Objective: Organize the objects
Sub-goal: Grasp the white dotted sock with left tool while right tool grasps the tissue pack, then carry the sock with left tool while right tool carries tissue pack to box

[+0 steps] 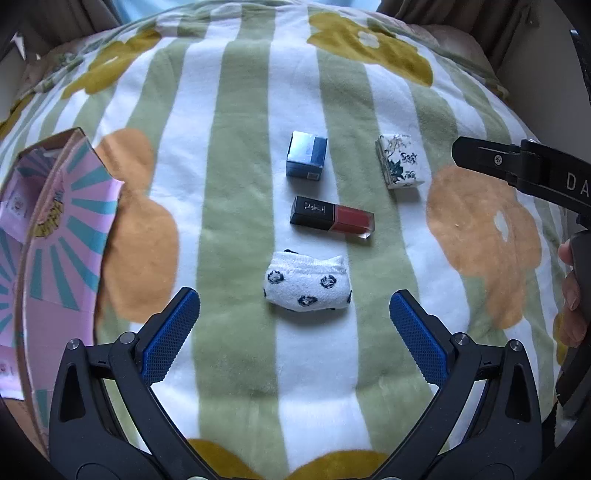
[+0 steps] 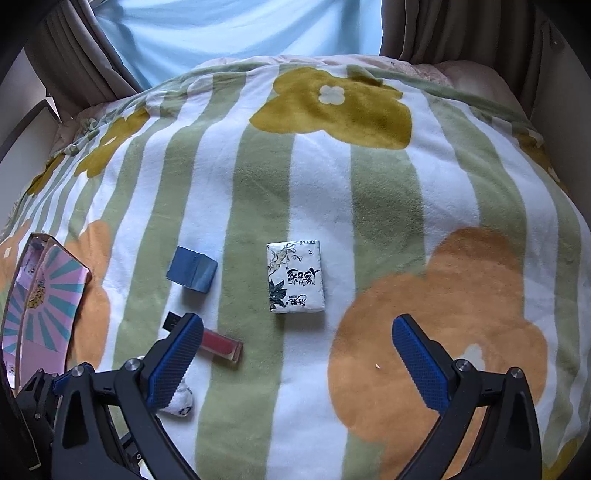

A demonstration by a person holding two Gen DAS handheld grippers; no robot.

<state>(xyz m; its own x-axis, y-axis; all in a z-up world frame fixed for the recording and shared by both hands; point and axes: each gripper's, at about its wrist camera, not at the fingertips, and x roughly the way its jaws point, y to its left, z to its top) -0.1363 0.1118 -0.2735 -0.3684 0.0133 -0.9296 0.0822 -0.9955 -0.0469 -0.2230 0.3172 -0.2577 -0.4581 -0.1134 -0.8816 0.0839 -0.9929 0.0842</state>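
On the striped flowered blanket lie a rolled white sock [image 1: 307, 285] with dark prints, a red lip gloss [image 1: 331, 218] with a black cap, a small blue box [image 1: 306, 155] and a white tissue pack [image 1: 402, 161] with blue-green flower print. My left gripper [image 1: 294, 308] is open and empty, just short of the sock. My right gripper [image 2: 297, 338] is open and empty, just short of the tissue pack [image 2: 295, 277]. In the right wrist view the blue box [image 2: 192, 270], the lip gloss [image 2: 221, 343] and the sock [image 2: 180, 400] lie to the left, partly behind my left finger.
An open pink cardboard box [image 1: 55, 254] with teal rays stands at the left edge of the blanket; it also shows in the right wrist view [image 2: 48, 306]. The right gripper's body [image 1: 517, 166] reaches in from the right. Curtains [image 2: 240, 33] hang beyond the bed.
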